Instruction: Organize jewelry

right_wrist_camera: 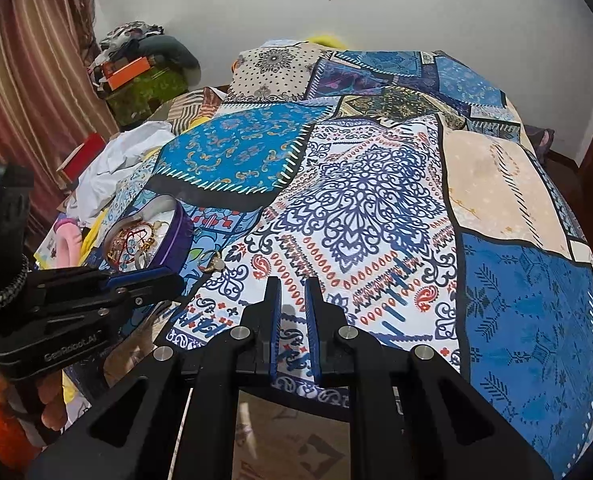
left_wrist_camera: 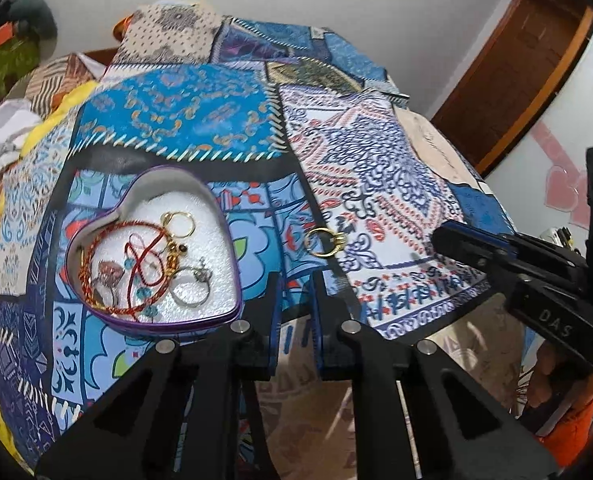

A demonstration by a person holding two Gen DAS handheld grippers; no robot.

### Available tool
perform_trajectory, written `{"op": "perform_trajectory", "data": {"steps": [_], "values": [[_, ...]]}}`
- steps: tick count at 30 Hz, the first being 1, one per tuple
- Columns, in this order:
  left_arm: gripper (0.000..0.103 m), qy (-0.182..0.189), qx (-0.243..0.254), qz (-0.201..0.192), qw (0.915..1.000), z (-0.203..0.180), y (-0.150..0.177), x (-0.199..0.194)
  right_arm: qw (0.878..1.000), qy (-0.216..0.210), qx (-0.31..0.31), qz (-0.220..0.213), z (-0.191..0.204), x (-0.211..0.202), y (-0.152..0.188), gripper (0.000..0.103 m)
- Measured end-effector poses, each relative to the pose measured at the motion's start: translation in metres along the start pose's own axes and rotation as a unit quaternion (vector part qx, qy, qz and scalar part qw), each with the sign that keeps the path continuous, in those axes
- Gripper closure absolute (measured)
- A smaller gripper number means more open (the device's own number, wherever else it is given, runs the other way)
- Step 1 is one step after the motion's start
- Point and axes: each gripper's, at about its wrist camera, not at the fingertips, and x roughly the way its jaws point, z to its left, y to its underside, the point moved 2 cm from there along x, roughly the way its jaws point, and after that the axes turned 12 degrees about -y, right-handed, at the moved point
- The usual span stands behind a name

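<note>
A purple heart-shaped box with white lining lies on the patchwork bedspread and holds a red cord bracelet, gold hoops and a silver ring. It also shows in the right wrist view. A gold ring lies on the cloth just right of the box, also seen in the right wrist view. My left gripper hovers near the bed's front edge, below the ring, jaws a narrow gap apart and empty. My right gripper, also in the left wrist view, is to the ring's right, nearly closed and empty.
The patchwork bedspread covers the whole bed. Clothes and boxes are piled at the far left by a striped curtain. A wooden door frame stands at the right. Patterned floor shows below the bed's front edge.
</note>
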Motion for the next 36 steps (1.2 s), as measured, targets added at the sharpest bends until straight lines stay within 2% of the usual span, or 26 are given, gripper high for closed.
{"op": "perform_trajectory", "data": {"steps": [7,13,20,27,33,36], "values": [[0.091,-0.047,-0.015,0.005,0.9988,0.014,0.001,0.009,1.000,-0.009,0.003,0.002,0.001,0.002,0.001,0.092],[0.091,-0.060,-0.028,0.002,0.9978,0.028,-0.004,0.012,1.000,-0.012,-0.003,0.004,0.004,0.002,0.002,0.092],[0.091,-0.071,-0.019,0.004,0.9973,0.019,-0.020,0.029,1.000,-0.019,0.003,0.006,0.000,0.002,0.003,0.092],[0.076,-0.086,-0.027,0.005,0.9959,0.017,-0.031,0.040,1.000,-0.024,0.006,0.004,-0.003,0.000,0.003,0.092],[0.076,-0.112,-0.042,0.001,0.9928,0.025,-0.035,0.045,0.999,-0.031,0.007,0.003,-0.005,0.001,0.005,0.092],[0.076,-0.105,-0.054,0.005,0.9929,0.033,-0.036,0.048,0.999,-0.034,0.006,0.004,-0.005,0.002,0.005,0.092]]}}
